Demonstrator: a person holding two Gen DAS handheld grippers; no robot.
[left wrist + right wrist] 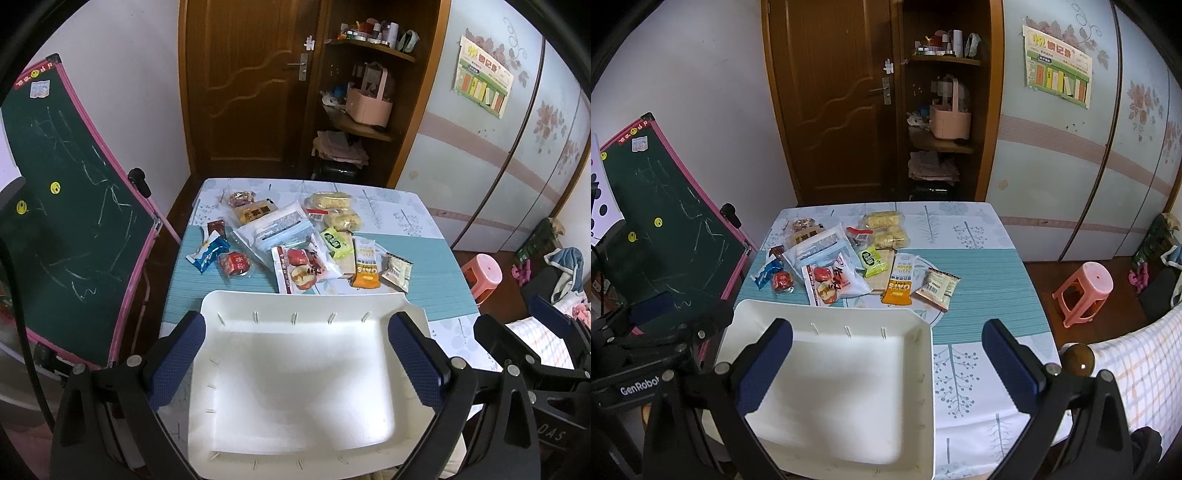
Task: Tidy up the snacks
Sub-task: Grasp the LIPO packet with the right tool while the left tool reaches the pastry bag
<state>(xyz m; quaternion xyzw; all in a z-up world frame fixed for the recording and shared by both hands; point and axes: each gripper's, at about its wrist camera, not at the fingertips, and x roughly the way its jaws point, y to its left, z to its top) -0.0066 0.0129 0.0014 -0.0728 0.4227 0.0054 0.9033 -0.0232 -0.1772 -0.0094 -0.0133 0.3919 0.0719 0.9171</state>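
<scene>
I hold both grippers, left (295, 354) and right (886, 362), spread wide and gripping nothing. The white tray (291, 391) sits empty at the table's (982, 280) near edge (snacks (295, 240) piled just beyond it).

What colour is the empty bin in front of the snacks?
White bin, plain inside; clearest in the right wrist view.
</scene>
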